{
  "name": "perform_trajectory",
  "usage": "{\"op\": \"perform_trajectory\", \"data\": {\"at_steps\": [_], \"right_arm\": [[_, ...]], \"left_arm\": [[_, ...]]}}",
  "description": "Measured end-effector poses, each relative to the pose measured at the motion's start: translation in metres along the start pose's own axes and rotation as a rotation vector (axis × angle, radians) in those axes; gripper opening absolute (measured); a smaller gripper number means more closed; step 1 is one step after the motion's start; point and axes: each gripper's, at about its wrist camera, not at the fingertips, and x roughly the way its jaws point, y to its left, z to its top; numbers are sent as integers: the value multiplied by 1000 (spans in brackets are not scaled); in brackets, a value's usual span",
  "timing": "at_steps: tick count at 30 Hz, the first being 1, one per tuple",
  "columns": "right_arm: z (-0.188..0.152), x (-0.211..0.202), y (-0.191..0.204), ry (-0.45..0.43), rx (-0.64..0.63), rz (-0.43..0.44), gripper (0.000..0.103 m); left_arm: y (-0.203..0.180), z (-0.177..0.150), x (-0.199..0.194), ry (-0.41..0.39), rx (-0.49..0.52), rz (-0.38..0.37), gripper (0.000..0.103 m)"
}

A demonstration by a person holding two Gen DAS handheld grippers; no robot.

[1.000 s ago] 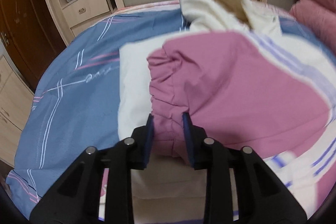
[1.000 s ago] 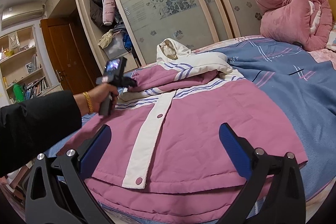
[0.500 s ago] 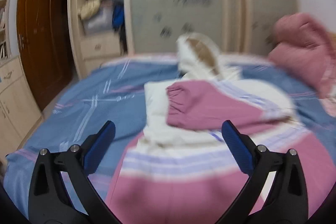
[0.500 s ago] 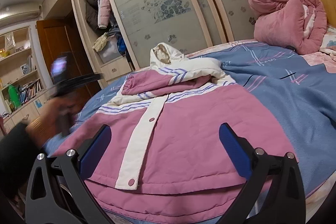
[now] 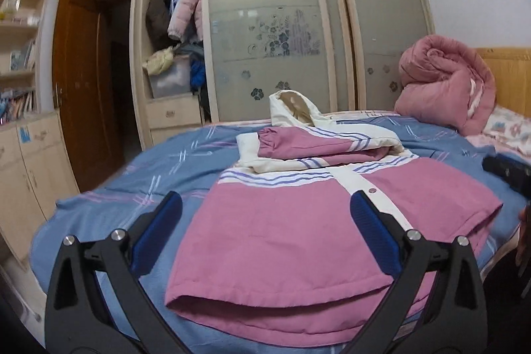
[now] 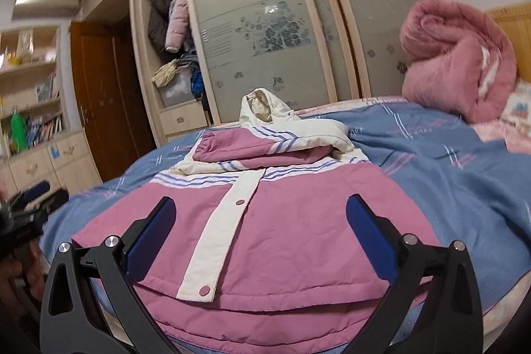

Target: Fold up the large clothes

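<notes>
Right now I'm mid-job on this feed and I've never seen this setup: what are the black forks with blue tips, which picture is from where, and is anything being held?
There is no robot. A person holds a two-finger gripper in each hand, each with a fisheye camera looking along its fingers. One picture is from the left gripper, the other from the right gripper. The black forks are their fingers, the blue parts the pads. Both are open and hold nothing. Ahead, on the blue bedspread, lies a pink and cream hooded jacket, with a pink sleeve folded across its chest. A rolled pink quilt sits by the headboard.
</notes>
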Motion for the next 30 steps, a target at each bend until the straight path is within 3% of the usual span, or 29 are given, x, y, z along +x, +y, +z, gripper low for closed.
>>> {"op": "perform_trajectory", "data": {"at_steps": [6, 15, 30], "right_arm": [[0, -1, 5, -8, -27, -32, 102], [-3, 5, 11, 12, -31, -44, 102], [-6, 17, 15, 33, -33, -26, 102]], "left_arm": [[9, -9, 16, 94, -62, -33, 101], [-2, -17, 19, 111, -26, -48, 101], [7, -17, 25, 136, -69, -52, 101]]}}
